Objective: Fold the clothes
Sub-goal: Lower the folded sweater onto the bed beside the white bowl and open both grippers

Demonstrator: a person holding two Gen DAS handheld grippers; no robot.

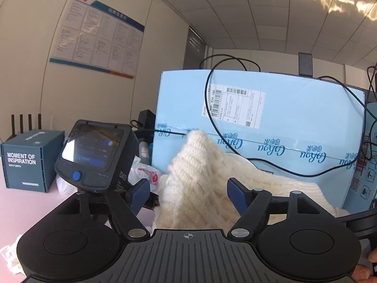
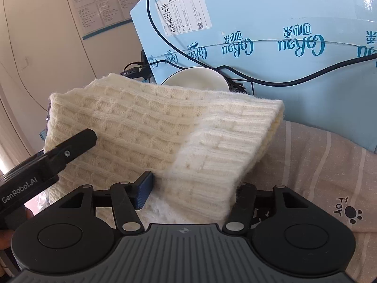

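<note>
Cream cable-knit wool filled the middle of both wrist views: the sweater (image 1: 200, 188) lay bunched in a thick fold in front of a pale blue cardboard box (image 1: 294, 122), with a white bowl (image 2: 195, 79) just behind its far edge. In the left wrist view the left gripper (image 1: 188, 197) stood with its jaws wide apart, the knit rising up between the two blue pads (image 1: 139, 194) without either pad visibly pressing on it. In the right wrist view the right gripper (image 2: 188, 189) had its jaws about half spread, the folded corner of the sweater lying between them; its left pad (image 2: 143, 192) stood just clear of the wool, while the right finger was buried under the fold, so whether that side touched the fabric could not be told. One black finger of the left gripper reached in from the left edge of this view and lay over the sweater's near side. Under and to the right of the sweater lay a pink striped garment (image 2: 318, 165) with a paw print. A black cable (image 2: 259, 75) trailed across the box.
</note>
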